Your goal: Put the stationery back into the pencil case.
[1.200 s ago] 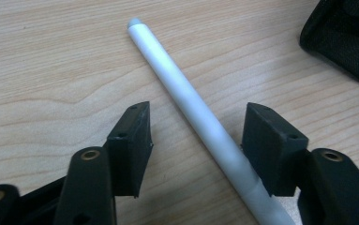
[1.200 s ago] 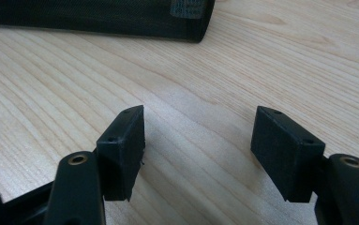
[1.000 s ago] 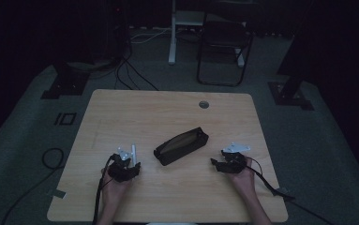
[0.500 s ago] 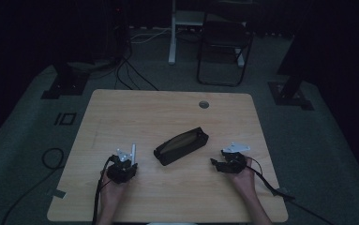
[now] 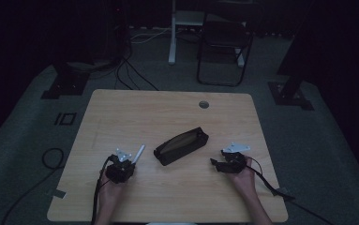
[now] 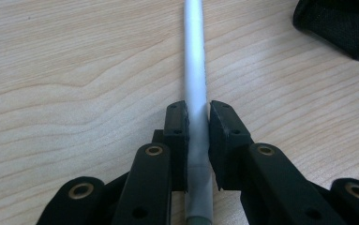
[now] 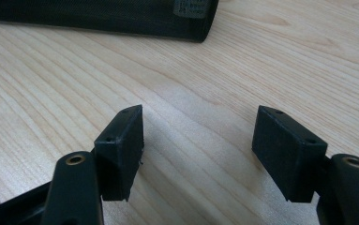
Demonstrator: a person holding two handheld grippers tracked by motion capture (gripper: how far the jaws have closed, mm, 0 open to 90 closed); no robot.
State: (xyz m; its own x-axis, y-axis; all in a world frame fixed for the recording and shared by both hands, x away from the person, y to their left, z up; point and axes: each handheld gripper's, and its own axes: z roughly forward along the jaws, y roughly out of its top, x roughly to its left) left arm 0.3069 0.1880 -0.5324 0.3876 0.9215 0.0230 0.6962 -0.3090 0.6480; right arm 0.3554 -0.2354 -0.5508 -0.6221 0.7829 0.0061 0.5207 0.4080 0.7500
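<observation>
Resting on the pale wooden table (image 5: pixel 121 112), the black pouch (image 5: pixel 181 146) lies at an angle near the middle, its zip side open toward the person; the left gripper (image 5: pixel 131 158) sits to its left and the right gripper (image 5: pixel 215 164) to its right, each near it but apart from it. The left gripper's jaws have just been closing and now pinch a slim white pen (image 6: pixel 195 79) near its lower end, the long shaft running out over the table toward the pouch; the right gripper's jaws have just been opening and stand wide with nothing between them, bare wood below. The likeliest trouble is the pen swivelling or sliding in so short a hold, since most of its length overhangs; its tip could also catch the pouch's soft rim and push the pouch away, unless the free gripper steadies it.
</observation>
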